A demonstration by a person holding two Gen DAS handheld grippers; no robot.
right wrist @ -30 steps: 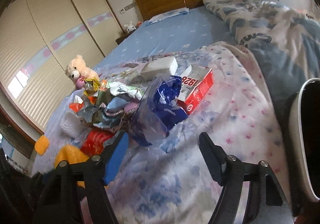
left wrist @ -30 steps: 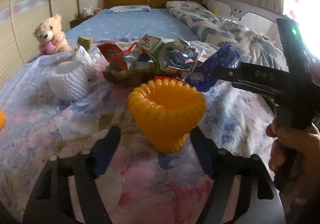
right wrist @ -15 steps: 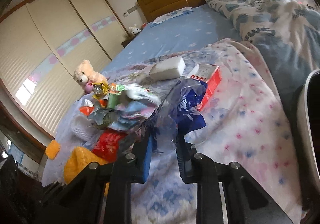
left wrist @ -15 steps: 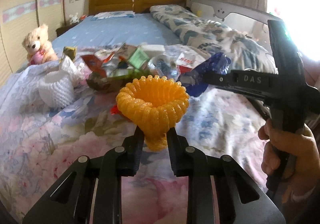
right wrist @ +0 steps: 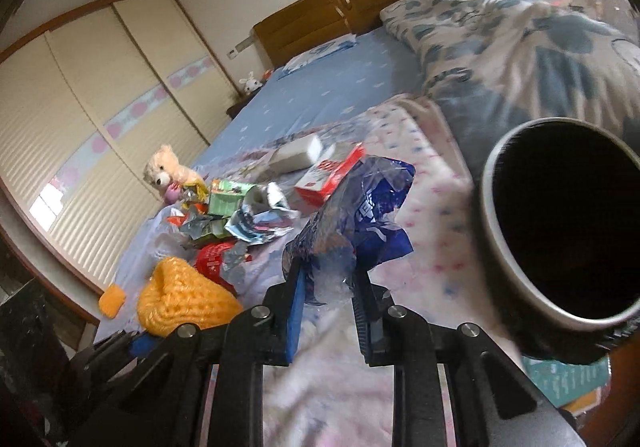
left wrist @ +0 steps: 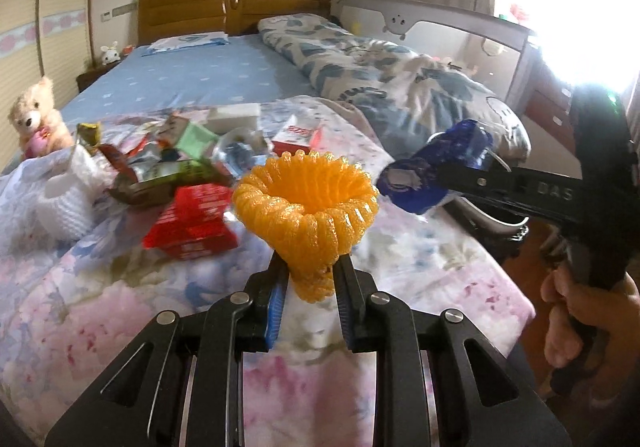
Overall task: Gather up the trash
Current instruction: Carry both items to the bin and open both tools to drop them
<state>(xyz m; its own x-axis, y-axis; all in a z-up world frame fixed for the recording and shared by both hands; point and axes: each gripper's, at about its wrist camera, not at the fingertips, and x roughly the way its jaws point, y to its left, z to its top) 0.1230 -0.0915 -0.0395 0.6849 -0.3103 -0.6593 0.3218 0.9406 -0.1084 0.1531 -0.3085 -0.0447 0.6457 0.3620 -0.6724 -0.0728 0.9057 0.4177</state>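
My left gripper [left wrist: 310,275] is shut on an orange foam fruit net [left wrist: 306,213], pinched at its narrow end and lifted off the flowered quilt [left wrist: 100,307]. My right gripper [right wrist: 326,275] is shut on a crumpled blue and clear plastic wrapper [right wrist: 360,207]; the left wrist view shows that wrapper [left wrist: 436,171] held at the right. Beside the bed, a dark round bin [right wrist: 568,231] with a grey rim stands at the right of the right wrist view. A heap of wrappers and cartons [left wrist: 172,163] lies on the quilt, with a red packet [left wrist: 192,223] nearest.
A white foam net [left wrist: 64,199] lies left of the heap, a teddy bear [left wrist: 34,119] beyond it. A red and white box [right wrist: 328,175] and a white block [right wrist: 298,153] lie further up the bed. A rolled duvet [left wrist: 380,75] fills the right side. A hand [left wrist: 584,315] grips the right tool.
Both grippers closed from open, the left on the orange net and the right on the blue wrapper, and lifted them off the quilt. The right gripper swung right, bringing the bin into view.
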